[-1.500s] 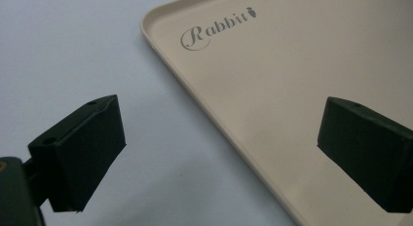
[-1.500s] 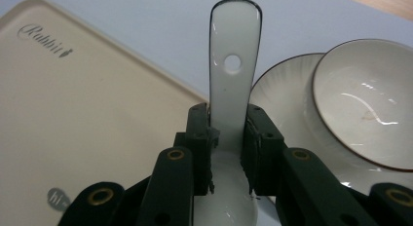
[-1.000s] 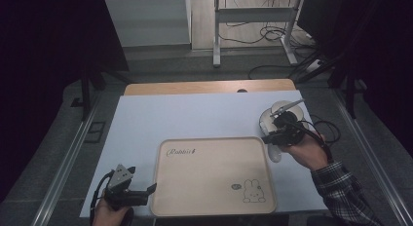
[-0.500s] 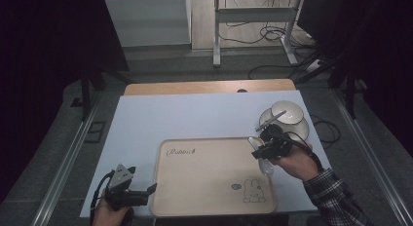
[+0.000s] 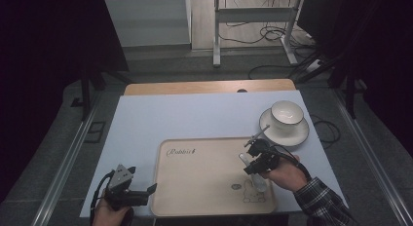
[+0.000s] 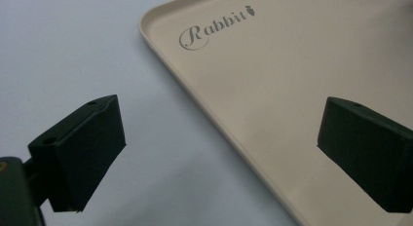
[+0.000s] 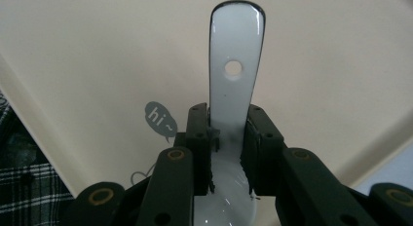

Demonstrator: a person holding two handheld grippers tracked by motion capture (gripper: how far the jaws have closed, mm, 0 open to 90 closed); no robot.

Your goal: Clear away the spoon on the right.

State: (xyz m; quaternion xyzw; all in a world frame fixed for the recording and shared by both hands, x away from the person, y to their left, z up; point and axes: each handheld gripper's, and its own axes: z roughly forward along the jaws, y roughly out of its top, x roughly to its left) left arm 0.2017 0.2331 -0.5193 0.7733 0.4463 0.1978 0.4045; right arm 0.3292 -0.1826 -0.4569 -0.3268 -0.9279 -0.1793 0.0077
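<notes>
**Spoon held over the tray**

While the left gripper (image 5: 146,191) rests at the tray's near-left corner, the right gripper (image 5: 252,157) holds a white spoon (image 7: 234,80) above the tray (image 5: 204,187). High view: the tray, beige with a script word at its far-left and a small rabbit drawing near its near-right corner, lies on a pale mat (image 5: 195,116) over the table. The right gripper sits above the tray's right part, with the spoon (image 5: 253,175) running toward the rabbit drawing; whether the spoon touches the tray cannot be told. A cup (image 5: 286,114) stands on a saucer (image 5: 297,136) on the mat, beyond the tray's far-right corner and apart from the gripper. Right gripper view: both jaws are clenched on the spoon where handle meets bowl; the handle, with a hole near its end, points away over the tray, beside a grey "hi" bubble (image 7: 161,120). Left gripper view: the jaws stand wide apart with nothing between them, straddling the tray's rim (image 6: 195,89), one over the mat, the other over the tray.
</notes>
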